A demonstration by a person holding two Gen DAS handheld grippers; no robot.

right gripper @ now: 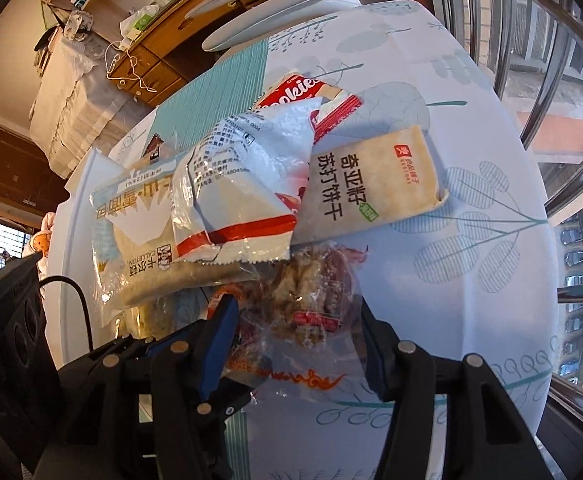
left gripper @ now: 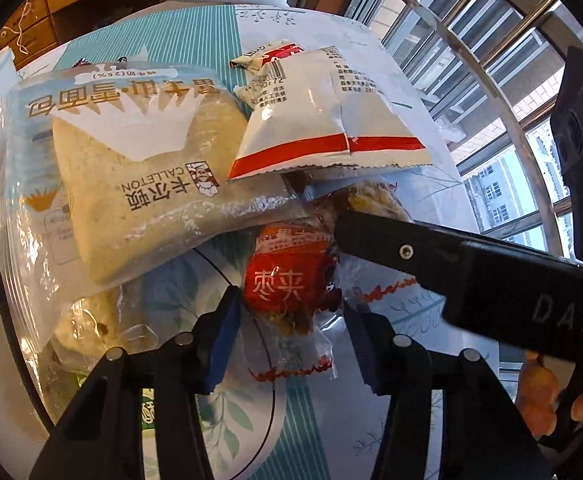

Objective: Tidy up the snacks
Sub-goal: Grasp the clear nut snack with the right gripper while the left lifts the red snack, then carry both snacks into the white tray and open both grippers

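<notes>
A heap of snack packets lies on the leaf-print tablecloth (right gripper: 471, 160). My left gripper (left gripper: 295, 328) points down over a small red-wrapped date snack (left gripper: 287, 288), which sits between its blue pads (left gripper: 223, 344); the pads stand close beside the wrapper without squeezing it. My right gripper (right gripper: 299, 332) straddles a clear packet of brown walnut-date snack (right gripper: 311, 304) in the same loose way, and one of its fingers (left gripper: 375, 240) crosses the left wrist view. A Calleton bread packet (left gripper: 131, 168) and a white packet with a red stripe (left gripper: 327, 120) overlap just behind.
A beige soda-cracker packet (right gripper: 375, 176) and a red cookies packet (right gripper: 303, 92) lie further back. White chairs (right gripper: 267, 20) stand at the table's far end. A barred window (right gripper: 551, 80) runs along the right. A person's fingers (left gripper: 539, 396) hold the right gripper.
</notes>
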